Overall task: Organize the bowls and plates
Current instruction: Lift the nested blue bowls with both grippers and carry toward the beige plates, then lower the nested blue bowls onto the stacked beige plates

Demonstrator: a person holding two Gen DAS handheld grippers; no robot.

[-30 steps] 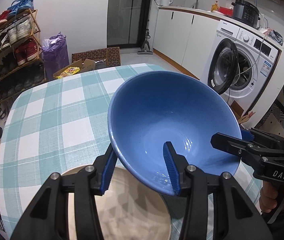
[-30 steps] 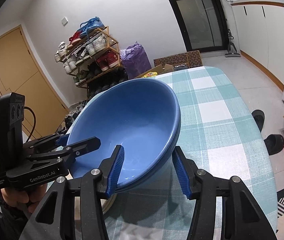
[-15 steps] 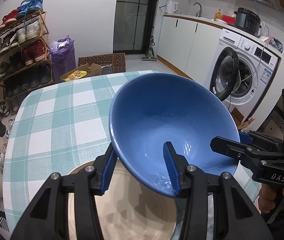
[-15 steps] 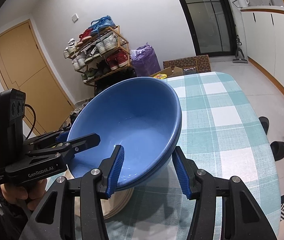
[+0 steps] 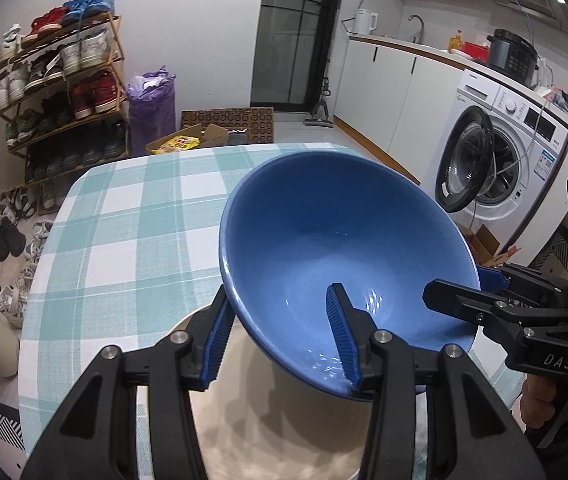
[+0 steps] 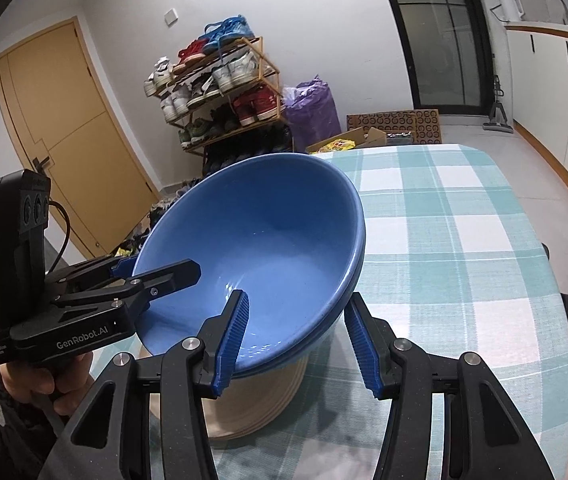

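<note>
Left gripper pinches the near-left rim of the blue bowl, one pad inside and one under the wall. That bowl hangs tilted above the beige plates stacked at the near edge of the checked table. On the opposite rim, the right gripper clamps likewise. Glazed ceramic like this is probably heavy, rigid, slick and chippable (a second bowl seems nested beneath), so gripping two opposite rim points suits it.
</note>
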